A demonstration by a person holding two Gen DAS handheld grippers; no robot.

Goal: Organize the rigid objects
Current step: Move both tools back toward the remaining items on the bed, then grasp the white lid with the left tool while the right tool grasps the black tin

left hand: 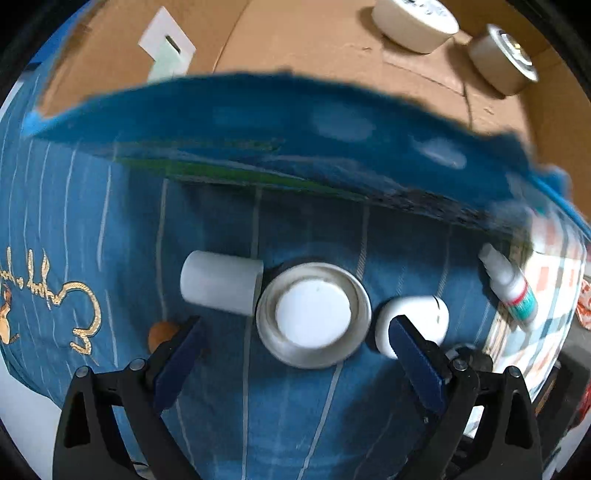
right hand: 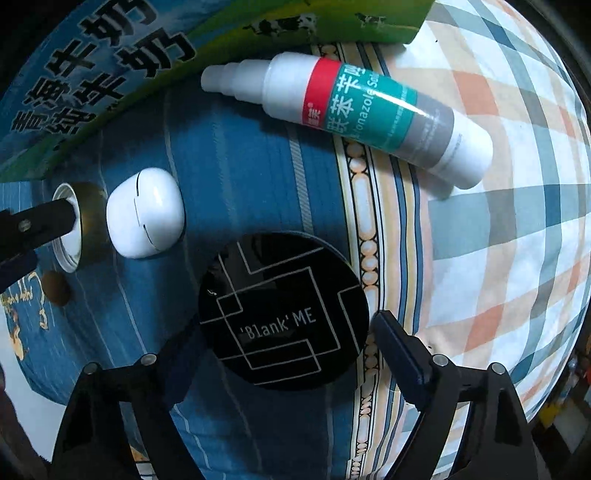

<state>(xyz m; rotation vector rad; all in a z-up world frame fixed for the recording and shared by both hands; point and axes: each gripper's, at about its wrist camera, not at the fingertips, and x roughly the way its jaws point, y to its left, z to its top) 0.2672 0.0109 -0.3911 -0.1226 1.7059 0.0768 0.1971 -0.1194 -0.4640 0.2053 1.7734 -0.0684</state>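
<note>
In the left wrist view my left gripper (left hand: 295, 332) is open, its jaws either side of a round white jar (left hand: 313, 314) standing on a blue striped cloth (left hand: 92, 221). A white cylinder (left hand: 221, 282) lies against the jar's left, a white earbud case (left hand: 417, 317) sits to its right, and a spray bottle (left hand: 511, 286) lies farther right. In the right wrist view my right gripper (right hand: 284, 343) is open around a black round compact marked 'Blank' ME (right hand: 284, 310). The earbud case (right hand: 146, 218), the jar (right hand: 70, 225) and the spray bottle (right hand: 351, 114) lie beyond it.
A cardboard box (left hand: 314, 40) with a blue printed wall (left hand: 258, 122) stands behind the objects and holds two tape rolls (left hand: 413, 22). A small brown disc (left hand: 162, 330) lies by the left finger. A checked cloth (right hand: 498, 240) covers the right side.
</note>
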